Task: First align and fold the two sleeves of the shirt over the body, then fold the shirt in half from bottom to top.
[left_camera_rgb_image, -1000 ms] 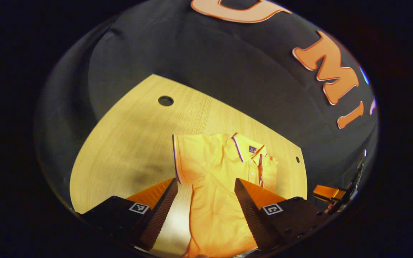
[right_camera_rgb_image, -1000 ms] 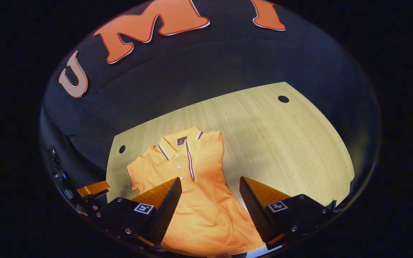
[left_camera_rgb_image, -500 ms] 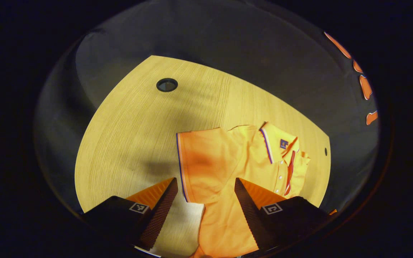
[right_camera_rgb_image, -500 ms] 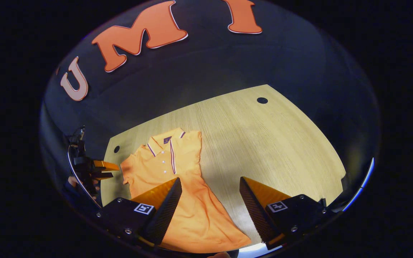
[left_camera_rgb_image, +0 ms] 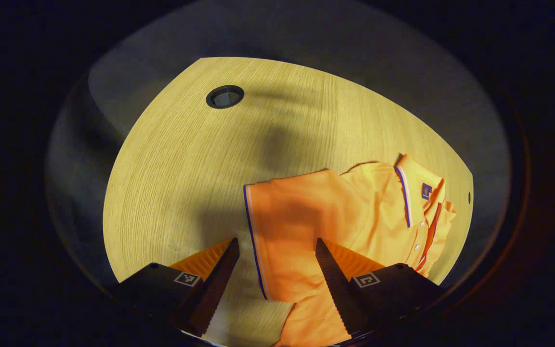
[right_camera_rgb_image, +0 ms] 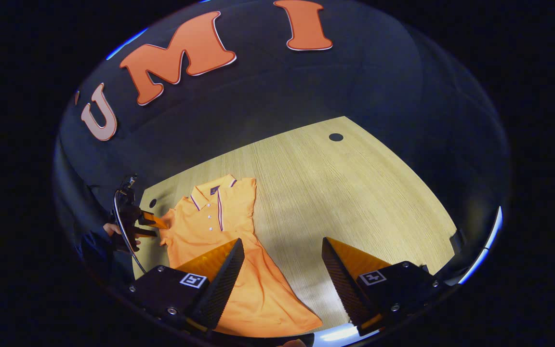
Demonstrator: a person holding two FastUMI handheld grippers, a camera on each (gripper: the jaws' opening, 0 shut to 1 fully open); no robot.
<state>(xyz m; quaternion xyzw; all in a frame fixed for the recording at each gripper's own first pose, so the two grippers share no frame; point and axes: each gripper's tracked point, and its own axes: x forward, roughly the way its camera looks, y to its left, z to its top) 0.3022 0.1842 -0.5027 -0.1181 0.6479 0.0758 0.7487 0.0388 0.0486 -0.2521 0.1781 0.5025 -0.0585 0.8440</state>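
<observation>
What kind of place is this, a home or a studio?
Probably a recording booth, not a home: a bare wooden table with cable holes, black cloth wall behind, and one orange shirt laid out.

Orange polo shirt (right_camera_rgb_image: 219, 231) flat on table, one sleeve (left_camera_rgb_image: 287, 226) outspread

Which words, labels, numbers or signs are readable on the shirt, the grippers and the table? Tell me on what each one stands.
None can be read.
Patch inside the shirt collar: too small to read.
Square markers on the left gripper fingers: coded patterns, no words.
Square markers on the right gripper fingers: the same, no words.
Table: no text.
</observation>
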